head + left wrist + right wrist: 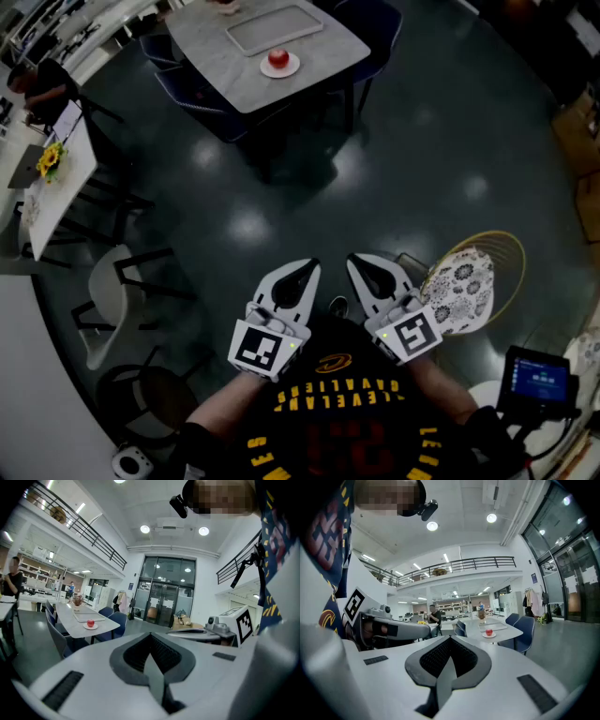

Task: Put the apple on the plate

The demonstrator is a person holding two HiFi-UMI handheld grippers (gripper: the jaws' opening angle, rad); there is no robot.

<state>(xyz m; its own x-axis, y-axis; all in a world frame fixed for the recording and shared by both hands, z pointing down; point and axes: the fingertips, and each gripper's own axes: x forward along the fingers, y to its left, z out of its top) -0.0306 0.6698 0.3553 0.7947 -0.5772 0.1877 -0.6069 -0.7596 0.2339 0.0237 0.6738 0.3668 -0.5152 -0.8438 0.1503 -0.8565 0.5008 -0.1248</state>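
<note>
The left gripper (302, 274) and the right gripper (364, 268) are both closed on nothing, held close to the person's chest. The apple (278, 58) sits on the plate (292, 68) on the far table (206, 47), well apart from them, so the placing looks done and is probably best left undisturbed

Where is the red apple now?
Top of the head view, left of centre: the red apple sits on a white plate near the edge of the grey table, beside a rectangular tray.
</note>
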